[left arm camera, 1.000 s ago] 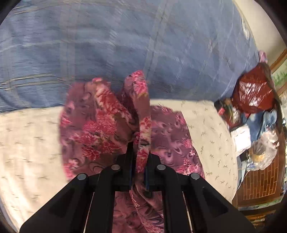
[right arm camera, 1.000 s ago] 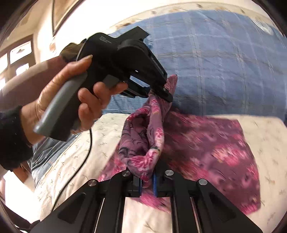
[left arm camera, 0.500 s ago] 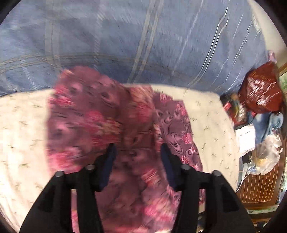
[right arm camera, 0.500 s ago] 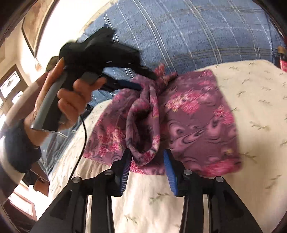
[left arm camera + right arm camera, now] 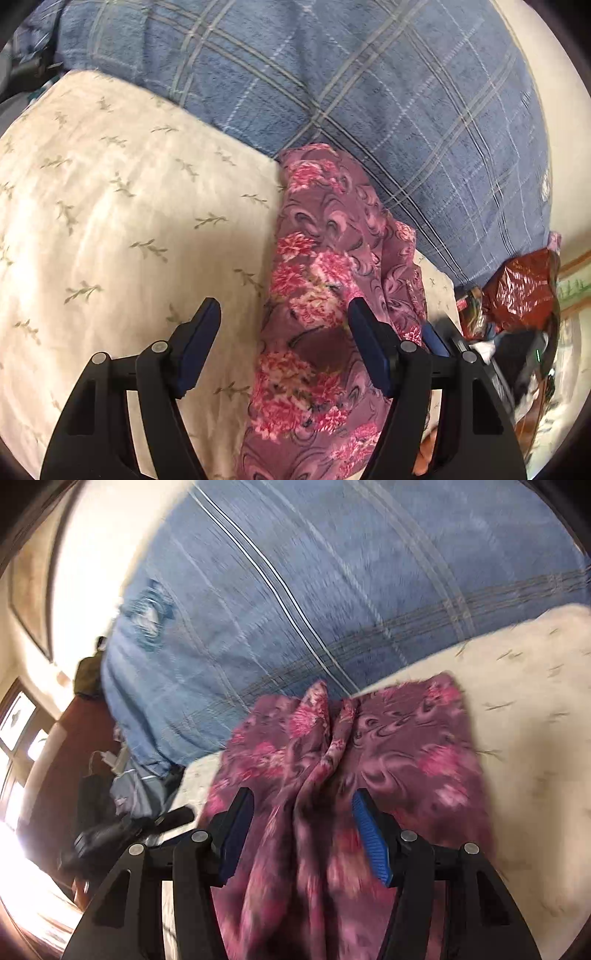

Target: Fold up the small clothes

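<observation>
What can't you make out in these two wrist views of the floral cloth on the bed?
- Floral cloth, left wrist view: its near end is cut off by the bottom edge and hidden behind the left gripper.
- Cloth in the right wrist view: motion blur smears the folds; the right gripper hides the near part.
- Clutter beside the bed: too small and distorted to identify.
- Dark object at lower left, right wrist view: blurred.

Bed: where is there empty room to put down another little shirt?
The cream sheet is bare left of the flowery cloth, up to the blue plaid blanket. Another bare strip lies on the cloth's other side. The heap by the red bag is crowded.
</observation>
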`<state>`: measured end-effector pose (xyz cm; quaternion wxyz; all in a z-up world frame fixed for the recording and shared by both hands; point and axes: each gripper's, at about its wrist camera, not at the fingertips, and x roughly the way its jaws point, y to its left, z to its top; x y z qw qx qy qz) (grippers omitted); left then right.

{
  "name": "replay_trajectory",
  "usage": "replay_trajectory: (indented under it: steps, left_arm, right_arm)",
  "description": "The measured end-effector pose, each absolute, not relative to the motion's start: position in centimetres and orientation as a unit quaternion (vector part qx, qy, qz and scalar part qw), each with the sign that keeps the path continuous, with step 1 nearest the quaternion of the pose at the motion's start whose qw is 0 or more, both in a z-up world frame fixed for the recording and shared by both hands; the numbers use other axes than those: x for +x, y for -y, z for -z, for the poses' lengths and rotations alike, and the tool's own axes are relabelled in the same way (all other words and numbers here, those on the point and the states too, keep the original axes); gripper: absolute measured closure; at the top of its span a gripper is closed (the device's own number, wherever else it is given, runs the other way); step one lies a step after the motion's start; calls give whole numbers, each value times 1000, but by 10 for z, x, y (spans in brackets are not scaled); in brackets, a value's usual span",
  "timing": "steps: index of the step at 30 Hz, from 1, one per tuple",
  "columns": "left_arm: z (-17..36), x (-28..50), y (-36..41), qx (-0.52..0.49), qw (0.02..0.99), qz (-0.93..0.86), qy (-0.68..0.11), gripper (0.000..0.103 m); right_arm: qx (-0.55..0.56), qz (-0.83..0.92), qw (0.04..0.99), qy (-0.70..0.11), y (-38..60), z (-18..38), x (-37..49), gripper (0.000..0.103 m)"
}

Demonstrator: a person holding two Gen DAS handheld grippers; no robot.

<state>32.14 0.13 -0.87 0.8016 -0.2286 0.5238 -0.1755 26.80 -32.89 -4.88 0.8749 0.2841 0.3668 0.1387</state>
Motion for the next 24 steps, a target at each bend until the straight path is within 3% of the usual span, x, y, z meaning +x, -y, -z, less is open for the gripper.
replay_trajectory:
  steps: [5,6,7,8,15,22,24]
  left_arm:
    - [18,330,3,-222,801,188,-523,32]
    - [20,332,5,-228,796,191,-527,32]
    - [21,332,12,-230,793,198,-528,32]
    - [19,332,16,-227,792,205,-529,32]
    - [-4,320,31,-168,818,210,-509,32]
    - [17,318,57,-104,808,207,-541,32]
    - [14,316,60,-90,815,205,-534,32]
  right_arm:
    - [292,-161,860,-387,312,65,309,51]
    - [280,-168,861,-391,307,63,313,57]
    - [261,-169,864,-397,302,61,319,89]
    - [235,-170,867,-406,295,59,323,94]
    - [259,-171,892,-330,332,18,298,95]
    - [317,-85,865,-379,394,74,298,94]
    - [343,-91,854,-381,397,80,297,88]
